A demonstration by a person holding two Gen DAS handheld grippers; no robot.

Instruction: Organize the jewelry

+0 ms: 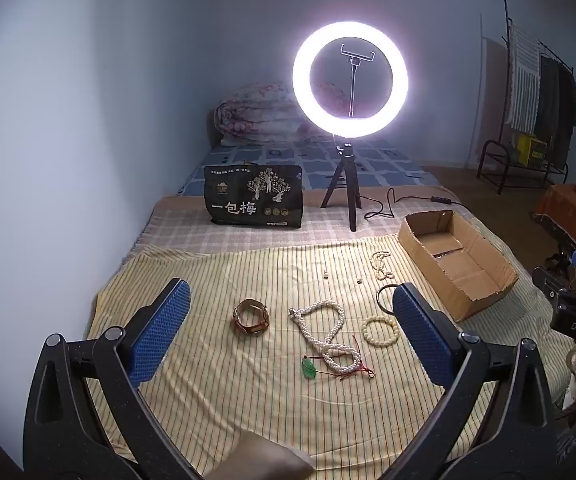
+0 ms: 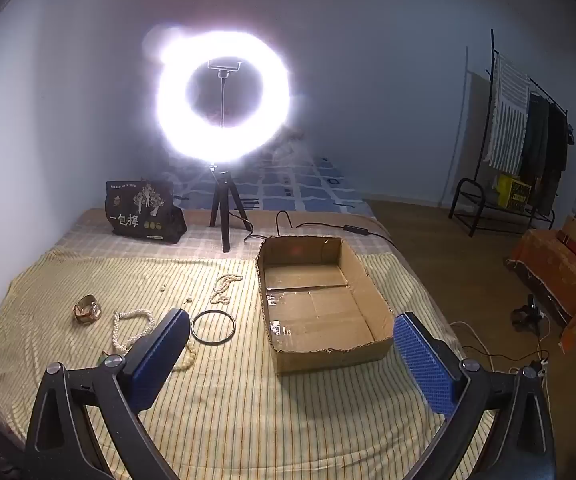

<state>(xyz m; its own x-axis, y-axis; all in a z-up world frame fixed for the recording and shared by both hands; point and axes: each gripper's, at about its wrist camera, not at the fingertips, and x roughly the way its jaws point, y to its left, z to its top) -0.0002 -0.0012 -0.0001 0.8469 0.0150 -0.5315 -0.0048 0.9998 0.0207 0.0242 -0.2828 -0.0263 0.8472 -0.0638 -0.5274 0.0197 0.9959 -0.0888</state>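
Jewelry lies spread on a yellow striped cloth [image 1: 216, 384]. A gold watch [image 1: 251, 317] is at the left, a long pearl necklace [image 1: 327, 332] in the middle, with a green pendant on red cord [image 1: 309, 369] in front of it. A cream bead bracelet [image 1: 379, 330] and a black bangle [image 2: 213, 327] lie further right, a small pearl strand [image 2: 224, 289] behind. An empty cardboard box [image 2: 319, 300] stands at the right. My left gripper [image 1: 291, 300] hovers open above the necklace. My right gripper [image 2: 291, 330] hovers open before the box, holding nothing.
A lit ring light on a black tripod [image 1: 349, 76] stands behind the cloth, its cable [image 2: 327, 226] trailing right. A black printed bag [image 1: 252, 196] sits back left. Two tiny earrings [image 1: 325, 275] lie loose. The bed edge and floor are right; a clothes rack [image 2: 527, 132] stands far right.
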